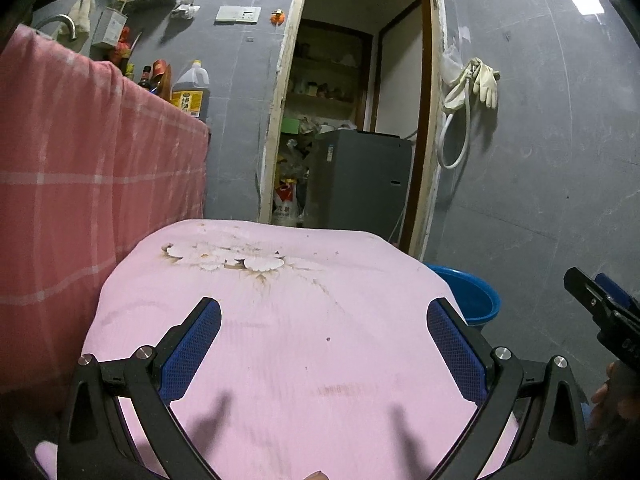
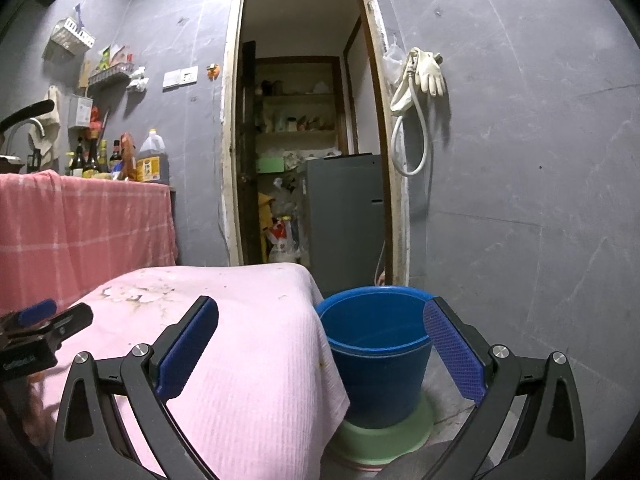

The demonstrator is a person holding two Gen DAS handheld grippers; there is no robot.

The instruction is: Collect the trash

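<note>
My left gripper [image 1: 324, 308] is open and empty above a table covered by a pink cloth [image 1: 288, 344] with a faded flower print. My right gripper [image 2: 320, 308] is open and empty, over the cloth's right edge [image 2: 248, 344] and a blue bucket [image 2: 376, 356] on the floor. The bucket also shows in the left wrist view [image 1: 476, 296], to the right of the table. The right gripper shows at the right edge of the left wrist view [image 1: 600, 308]; the left gripper shows at the left edge of the right wrist view [image 2: 40, 328]. I see no loose trash on the cloth.
A counter draped in a red checked cloth [image 1: 80, 184] stands to the left, with bottles and an oil jug [image 1: 192, 88] on it. Ahead is an open doorway with a grey appliance [image 1: 360, 176] and clutter. Gloves and a hose [image 2: 424, 76] hang on the grey wall.
</note>
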